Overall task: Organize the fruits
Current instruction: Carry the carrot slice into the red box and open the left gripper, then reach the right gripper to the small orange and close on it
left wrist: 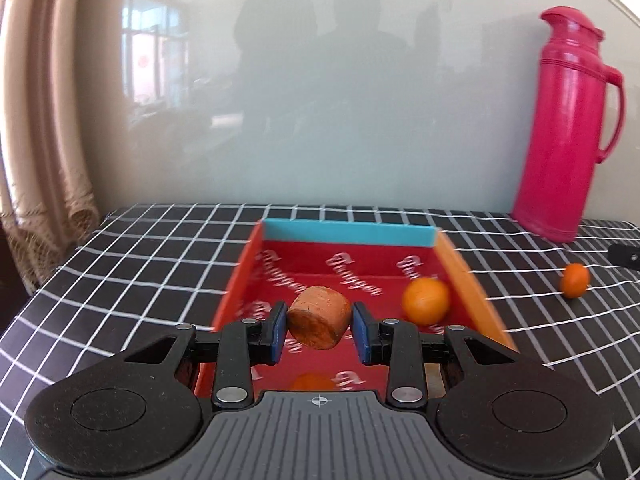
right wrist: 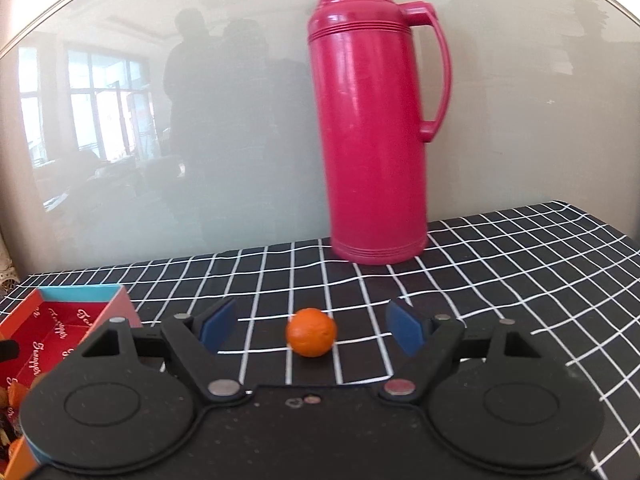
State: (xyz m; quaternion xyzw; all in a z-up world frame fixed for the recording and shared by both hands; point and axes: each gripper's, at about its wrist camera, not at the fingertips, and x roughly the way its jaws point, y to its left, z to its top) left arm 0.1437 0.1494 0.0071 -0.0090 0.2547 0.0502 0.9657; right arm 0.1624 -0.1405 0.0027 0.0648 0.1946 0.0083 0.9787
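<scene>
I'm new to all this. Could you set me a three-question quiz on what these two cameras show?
1. True or false: the left gripper is empty.
2. The loose orange on the checked cloth lies in front of which gripper? A left B right
3. What colour is the flask?

Key: 1 false, it grips an orange-brown fruit piece over the red box. 2 B, the right gripper, jaws open. 3 pink-red.

- the orange fruit (left wrist: 313,381) low in the box (left wrist: 456,264) is mostly hidden behind the left gripper's body.
- in the right wrist view, the box (right wrist: 120,300) runs off the left edge; the items inside it there are too blurred to name.
- the dark object (left wrist: 624,255) near the counter's right edge is cut off.
</scene>
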